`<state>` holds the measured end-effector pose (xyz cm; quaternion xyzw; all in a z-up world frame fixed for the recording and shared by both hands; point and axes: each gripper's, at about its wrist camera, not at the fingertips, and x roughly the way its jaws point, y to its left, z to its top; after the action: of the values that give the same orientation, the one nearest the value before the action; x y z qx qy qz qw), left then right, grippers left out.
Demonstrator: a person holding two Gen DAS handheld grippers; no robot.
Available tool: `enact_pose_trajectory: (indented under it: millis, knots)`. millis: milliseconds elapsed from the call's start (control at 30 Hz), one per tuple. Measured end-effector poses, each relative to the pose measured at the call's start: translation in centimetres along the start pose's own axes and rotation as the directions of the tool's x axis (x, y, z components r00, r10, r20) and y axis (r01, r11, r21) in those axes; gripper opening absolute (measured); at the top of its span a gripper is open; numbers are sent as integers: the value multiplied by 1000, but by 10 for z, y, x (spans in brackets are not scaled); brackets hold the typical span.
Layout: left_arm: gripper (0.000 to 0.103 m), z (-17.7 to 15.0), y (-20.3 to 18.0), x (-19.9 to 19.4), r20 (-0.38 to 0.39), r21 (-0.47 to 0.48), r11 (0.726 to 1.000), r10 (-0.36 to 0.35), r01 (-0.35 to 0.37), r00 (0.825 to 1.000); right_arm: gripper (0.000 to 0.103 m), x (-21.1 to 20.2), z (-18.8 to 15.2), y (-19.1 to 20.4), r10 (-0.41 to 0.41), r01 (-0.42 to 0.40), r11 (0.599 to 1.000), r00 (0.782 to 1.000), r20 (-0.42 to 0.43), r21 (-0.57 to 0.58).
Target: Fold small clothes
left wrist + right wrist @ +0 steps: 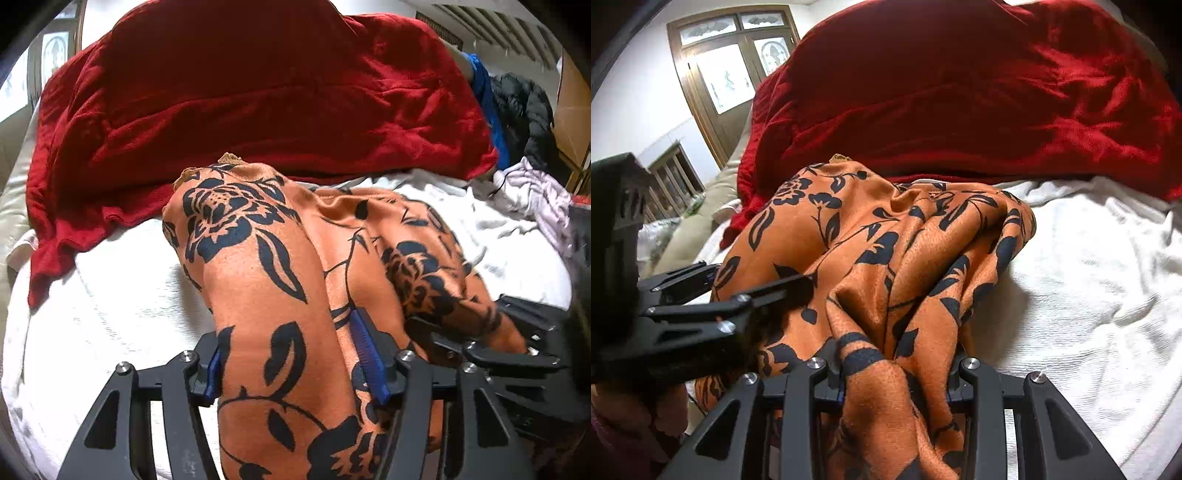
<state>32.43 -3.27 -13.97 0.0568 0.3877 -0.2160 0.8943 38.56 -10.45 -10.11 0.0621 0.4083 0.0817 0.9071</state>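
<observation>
An orange cloth with a black flower print (258,266) lies bunched on a white sheet (122,295). My left gripper (295,373) is shut on a thick fold of it, blue pads on either side. My right gripper (897,373) is shut on another bunched fold of the same cloth (886,251). The two grippers sit close together: the right one shows at the right of the left wrist view (517,343), and the left one shows at the left of the right wrist view (701,314). The cloth's far end rests against a red blanket.
A big red blanket (258,92) is heaped at the back of the bed, also in the right wrist view (960,92). Dark and pale clothes (524,155) pile at the right. A wooden window frame (727,74) stands on the wall at the left. The white sheet (1089,277) spreads to the right.
</observation>
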Motion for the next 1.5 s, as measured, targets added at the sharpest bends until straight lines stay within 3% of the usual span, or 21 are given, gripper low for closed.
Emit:
enact_pose_trajectory:
  millis: [300,800,967,1167,1500]
  knots:
    - [69,0,-4,9,-10,11,999,34,-34,999,43,9,9,12,-60,59,998,998,-30,-26]
    - [73,1,-4,12,-14,1,999,34,-34,999,47,2,4,2,-94,92,993,995,-28,-72]
    - [76,-4,-12,-2,30,17,994,104,-104,994,59,-6,2,-5,-114,113,991,993,-15,-73]
    - [77,-16,-27,-36,129,48,966,245,-252,961,63,-26,-5,-5,-176,178,979,984,26,-98]
    - [79,-35,-19,-111,233,-121,904,427,-409,874,63,-105,-5,16,-320,358,922,919,231,-148]
